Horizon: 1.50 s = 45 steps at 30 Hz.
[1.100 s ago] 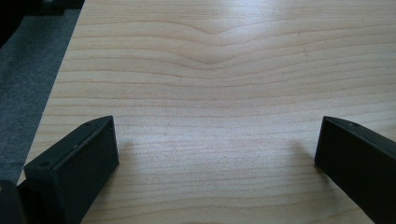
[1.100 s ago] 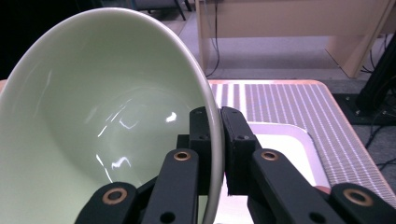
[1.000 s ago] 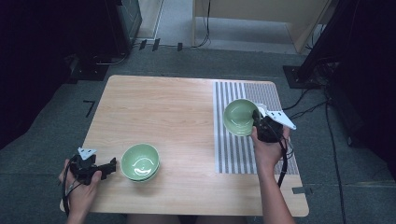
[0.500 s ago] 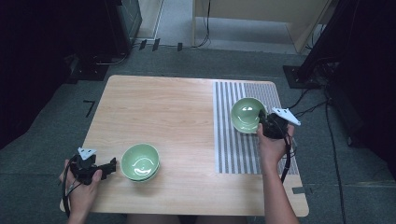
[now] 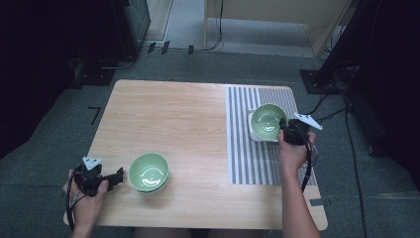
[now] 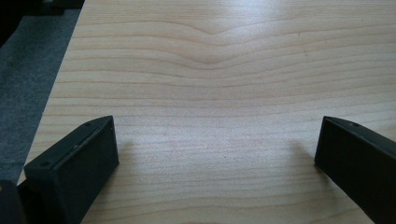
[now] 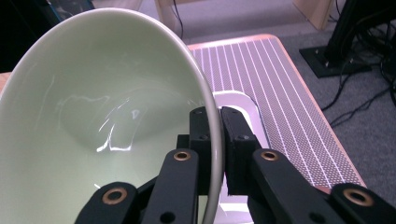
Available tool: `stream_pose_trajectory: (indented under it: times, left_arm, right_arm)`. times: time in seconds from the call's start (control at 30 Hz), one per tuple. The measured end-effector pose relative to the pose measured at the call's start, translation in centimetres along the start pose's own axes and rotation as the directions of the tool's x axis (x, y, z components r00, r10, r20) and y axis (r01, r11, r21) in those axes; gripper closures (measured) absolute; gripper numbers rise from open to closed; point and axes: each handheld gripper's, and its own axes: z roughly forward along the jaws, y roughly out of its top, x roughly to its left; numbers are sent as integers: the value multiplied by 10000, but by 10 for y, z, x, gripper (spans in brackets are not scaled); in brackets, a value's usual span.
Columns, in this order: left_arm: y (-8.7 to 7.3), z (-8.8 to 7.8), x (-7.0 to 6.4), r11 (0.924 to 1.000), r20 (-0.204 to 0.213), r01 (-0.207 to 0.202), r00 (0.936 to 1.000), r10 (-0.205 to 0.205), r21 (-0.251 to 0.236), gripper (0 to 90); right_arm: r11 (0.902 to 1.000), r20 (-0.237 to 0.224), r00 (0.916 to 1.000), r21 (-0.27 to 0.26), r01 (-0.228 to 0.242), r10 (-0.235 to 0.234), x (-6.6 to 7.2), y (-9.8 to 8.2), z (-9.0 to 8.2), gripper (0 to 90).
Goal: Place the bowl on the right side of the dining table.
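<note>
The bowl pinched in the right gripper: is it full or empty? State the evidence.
Empty. In the right gripper view the held bowl shows a bare, glossy green inside with only light reflections, and the right gripper clamps its rim.

Light wooden bench (image 5: 178, 124) with rounded corners, grain running lengthwise, standing on grey carpeted floor (image 5: 44, 173). Striped grey-and-white mat (image 5: 247, 158) laid over the bench's right part. Beyond the far edge, a pale strip of hard flooring (image 5: 188, 20) and the lower part of light wooden furniture (image 5: 277, 10). Dark cabinet (image 5: 129, 20) at upper left, black equipment stand (image 5: 341, 59) at upper right, its base plate on the carpet. Black cables (image 5: 361, 148) trailing across the floor on the right. Small black angle mark (image 5: 95, 114) on the carpet left of the bench. Dim surroundings, soft sheen on the wood
</note>
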Motion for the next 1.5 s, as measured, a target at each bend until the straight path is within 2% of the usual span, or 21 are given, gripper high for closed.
stream_pose_trajectory:
  times: [0.2, 0.37, 0.47, 0.67, 0.77, 0.8, 0.83, 1.03, 1.1, 1.27, 1.43, 1.47, 1.5]
  left_arm:
    - [0, 0, 0, 10000, -3, -8, 10000, 8, 5, 0]
    - [0, 0, 0, 10000, -3, -6, 10000, 6, 4, 0]
    - [0, 0, 0, 10000, -3, -6, 10000, 6, 8, 0]
    - [0, 0, 0, 10000, 12, -35, 10000, 35, 14, 0]
    - [1, 0, 0, 10000, 14, -38, 10000, 38, 14, 0]
    - [1, 0, 0, 10000, 15, -38, 10000, 38, 14, 0]
    - [1, 0, 0, 10000, 15, -38, 10000, 38, 14, 0]
    - [1, 0, 0, 10000, 9, -40, 10000, 40, 18, 0]
    - [1, 0, 0, 10000, 13, -44, 10000, 44, 18, 0]
    - [1, 0, 0, 10000, 15, -37, 10000, 37, 14, 0]
    - [1, 0, 0, 10000, 11, -44, 10000, 44, 22, 0]
    - [1, 1, 0, 10000, 10, -41, 10000, 41, 18, 0]
    - [1, 1, 0, 10000, 11, -41, 10000, 40, 12, 0]
  right_arm:
    - [9984, 324, 9994, 543, -176, 159, -8, 0, 19, 846]
    - [9963, 348, 9992, 825, -246, 218, -12, -2, 28, 846]
    - [9926, 444, 9986, 1172, -332, 281, -14, -6, 36, 846]
    - [9868, 360, 9978, 1498, -612, 565, -17, -8, 43, 846]
    - [9838, 495, 9968, 1648, -706, 632, -19, -10, 46, 846]
    - [9807, 459, 9953, 1723, -920, 853, -22, -10, 48, 846]
    - [9807, 459, 9953, 1723, -920, 853, -22, -10, 48, 846]
    - [9621, 395, 9867, 2188, -1627, 1579, -28, -6, 53, 836]
    - [9609, 345, 9855, 2190, -1696, 1660, -29, -6, 53, 831]
    - [9496, 353, 9769, 2297, -2132, 2108, -31, -3, 58, 824]
    - [9459, 459, 9730, 2281, -2306, 2262, -32, -4, 60, 808]
    - [9383, 441, 9669, 2339, -2546, 2513, -34, -4, 61, 793]
    - [9378, 441, 9662, 2331, -2571, 2539, -35, -4, 61, 792]
